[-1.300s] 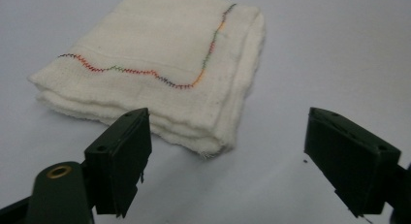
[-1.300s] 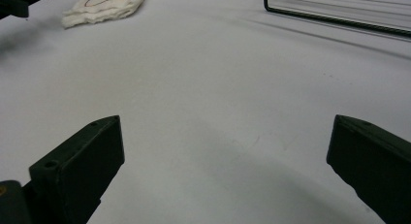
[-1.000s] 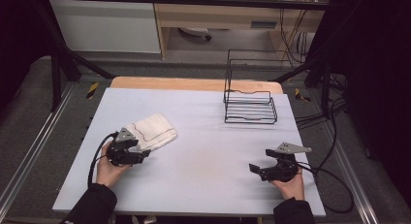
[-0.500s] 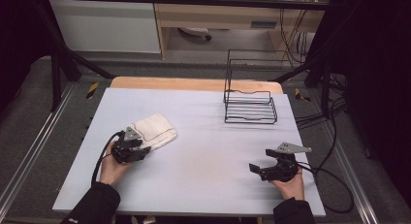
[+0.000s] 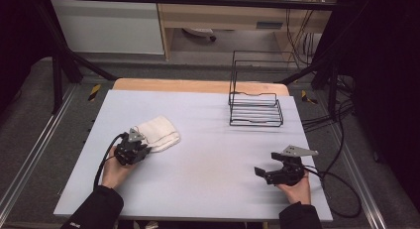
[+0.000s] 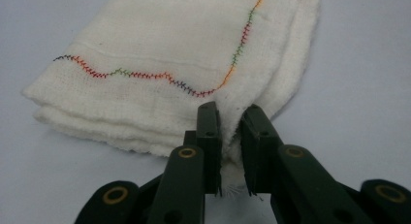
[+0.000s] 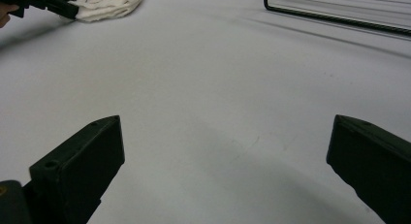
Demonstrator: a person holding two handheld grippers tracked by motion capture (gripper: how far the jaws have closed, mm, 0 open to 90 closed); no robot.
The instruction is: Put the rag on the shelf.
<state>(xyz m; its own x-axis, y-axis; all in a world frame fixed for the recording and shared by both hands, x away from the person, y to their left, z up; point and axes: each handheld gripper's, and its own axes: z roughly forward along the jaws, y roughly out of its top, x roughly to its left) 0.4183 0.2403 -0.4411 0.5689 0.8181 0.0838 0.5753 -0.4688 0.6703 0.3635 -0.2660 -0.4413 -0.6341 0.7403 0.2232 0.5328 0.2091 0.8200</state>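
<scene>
A folded white cloth point(image 5: 159, 132) with coloured zigzag stitching lies on the left of the pale table point(image 5: 213, 140). In the left gripper view the cloth point(image 6: 169, 49) has its near corner pinched between the jaws of my left gripper point(image 6: 231, 115), which have just been closing on it. In the high view my left gripper point(image 5: 142, 147) sits at the cloth's near-left edge. My right gripper point(image 5: 265, 165) rests low over the near right of the table, apart from the cloth. Its jaws point(image 7: 225, 124) stand wide open over bare table, with the cloth point(image 7: 109, 3) far off.
A black wire rack point(image 5: 255, 107) stands at the back right of the table, and its base point(image 7: 339, 10) crosses the top of the right gripper view. Cables trail off the right edge. Bare table lies between the two grippers.
My left gripper has edged slightly forward to the cloth's near corner and its jaws have come together on it. The right gripper has stayed where it was.
</scene>
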